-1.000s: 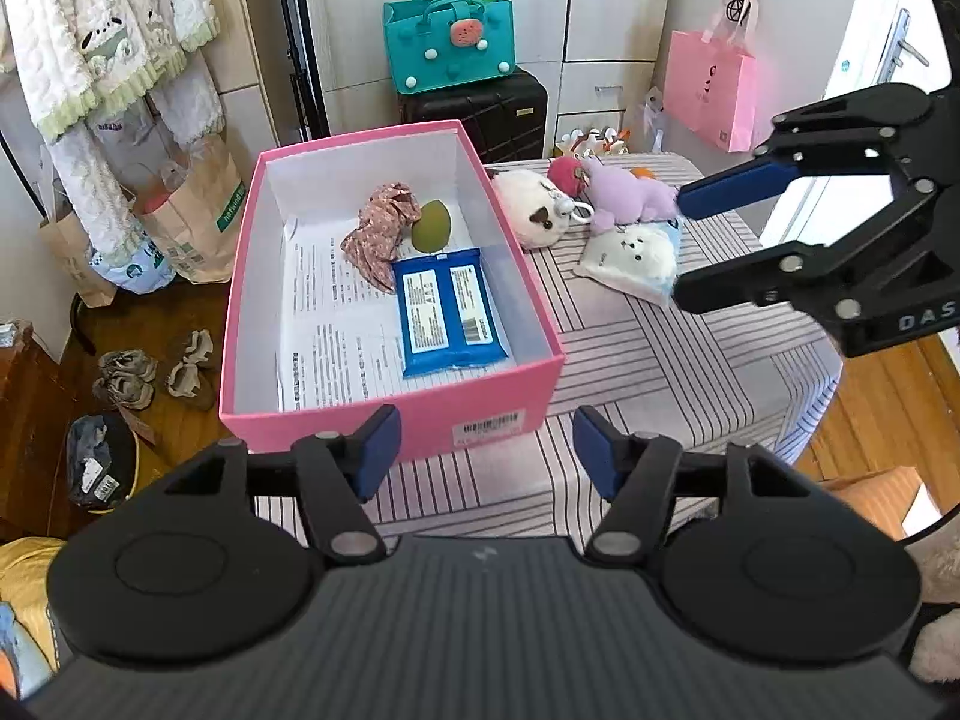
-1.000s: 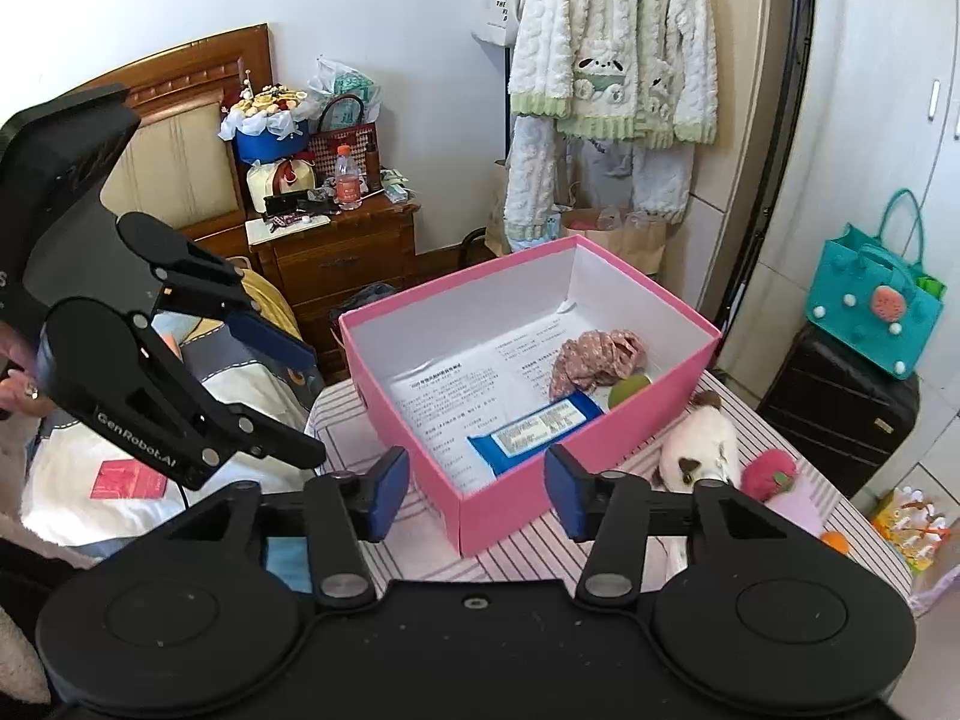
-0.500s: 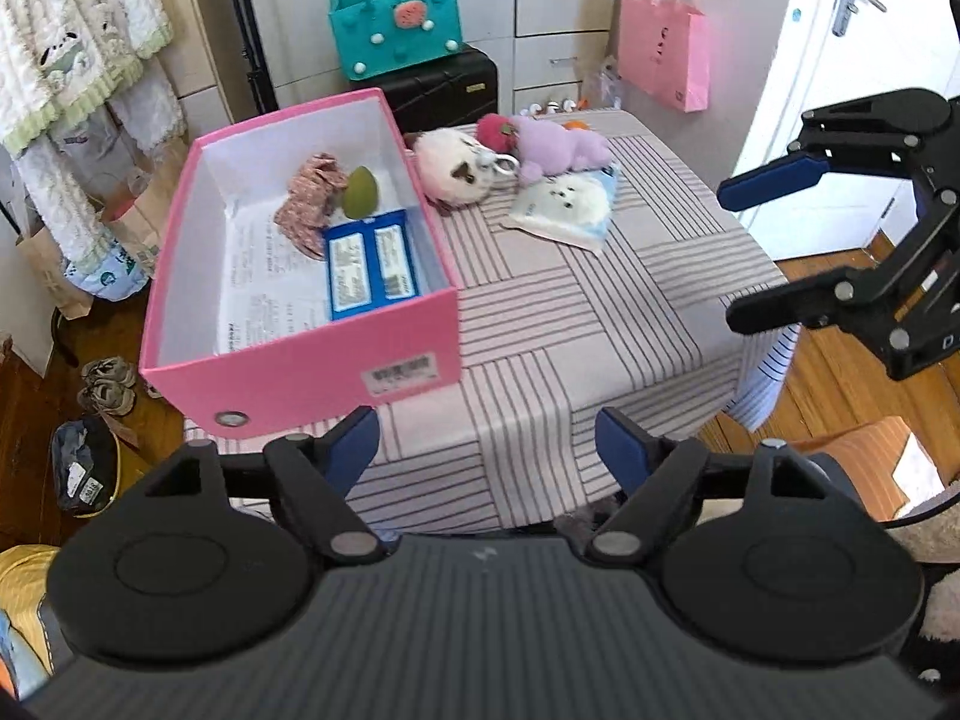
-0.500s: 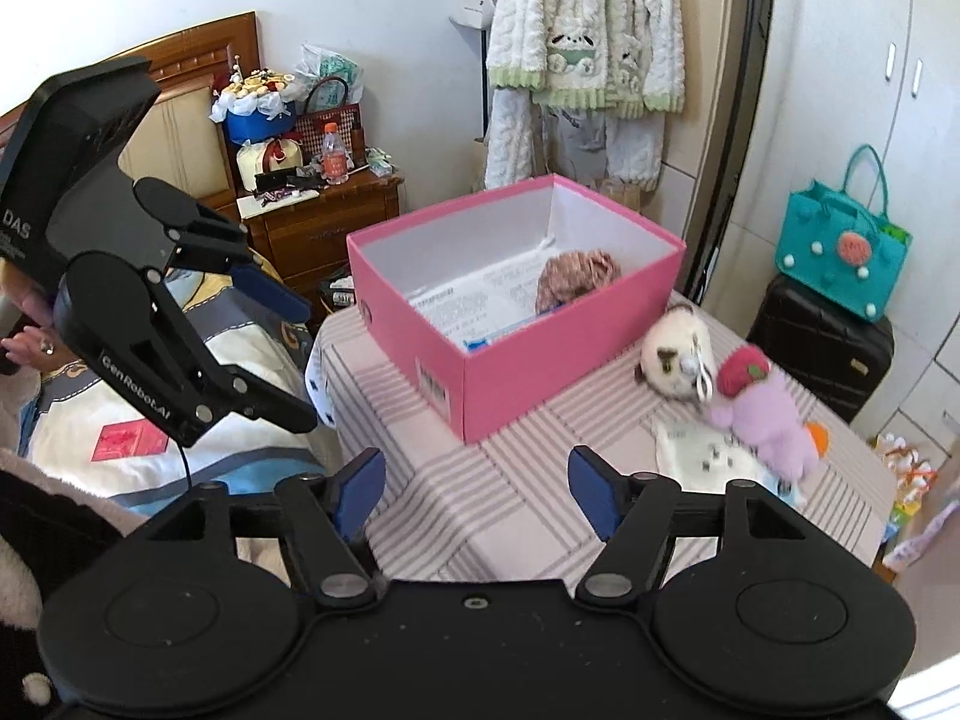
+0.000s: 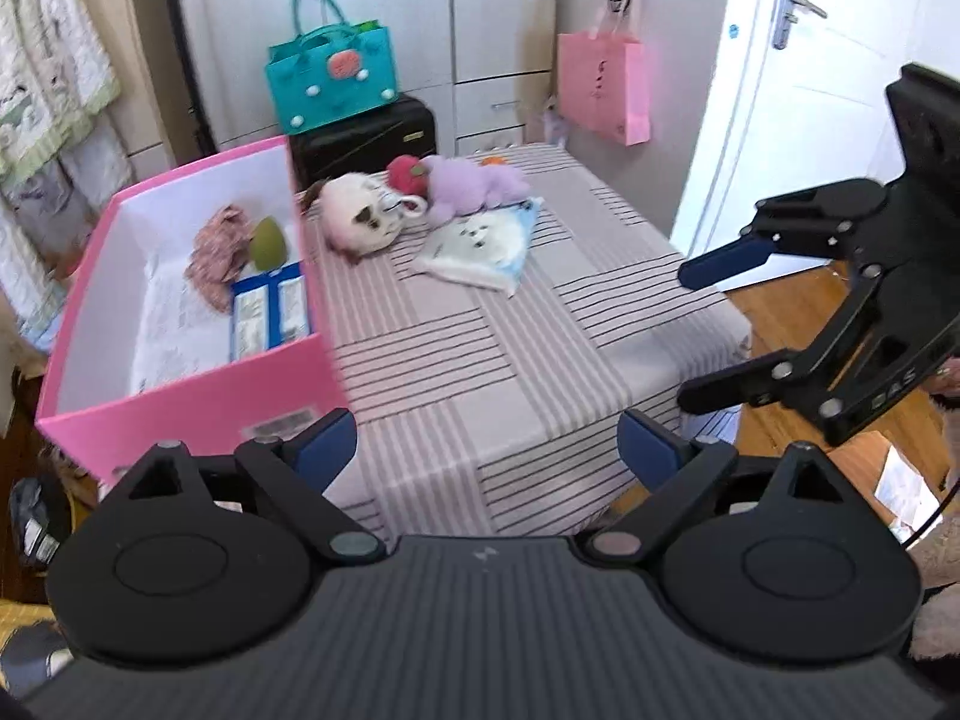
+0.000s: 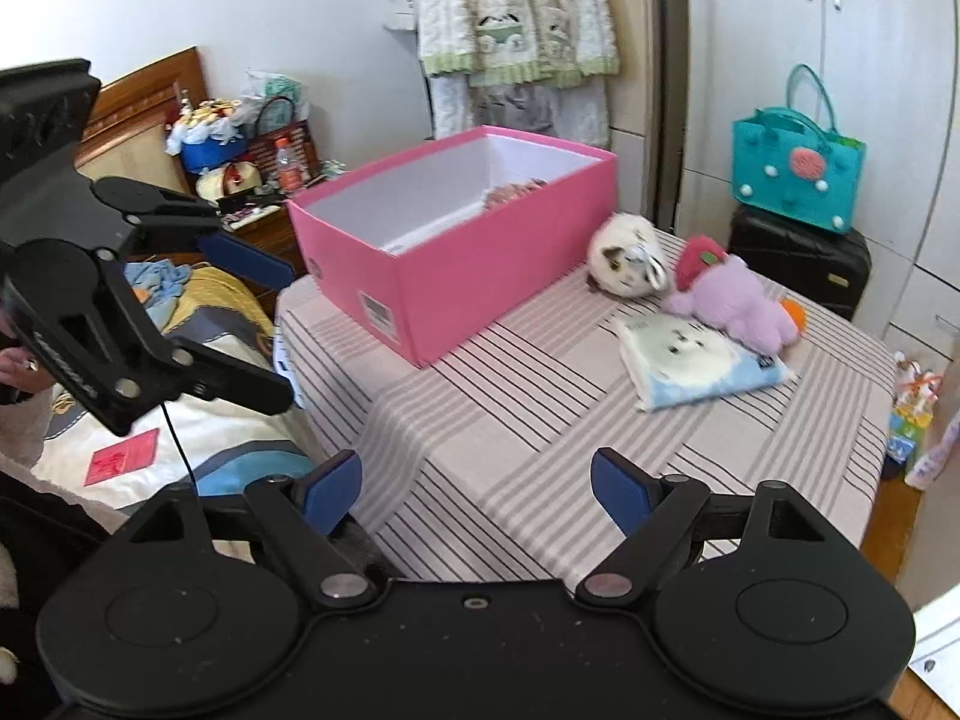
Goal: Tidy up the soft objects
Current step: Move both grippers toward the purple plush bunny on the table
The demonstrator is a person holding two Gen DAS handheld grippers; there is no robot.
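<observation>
1. Both the left gripper [image 5: 487,441] and the right gripper [image 6: 474,483] hang empty over the bench [image 5: 510,372], jaws spreading wider; finish spreading first.
2. The tissue pack [image 5: 480,240], white plush [image 5: 360,219] and purple plush [image 5: 474,186] lie at twelve o'clock beside the pink box [image 5: 198,396]; approach low and pinch one softly.

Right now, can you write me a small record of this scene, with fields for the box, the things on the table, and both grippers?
box: pink box, open, on the striped table
inside box: floral cloth, green egg-shaped sponge, blue packet
on table: white plush, red plush, purple plush, white and blue pouch
left gripper: jaws opening, nothing between them
right gripper: jaws opening, nothing between them
</observation>
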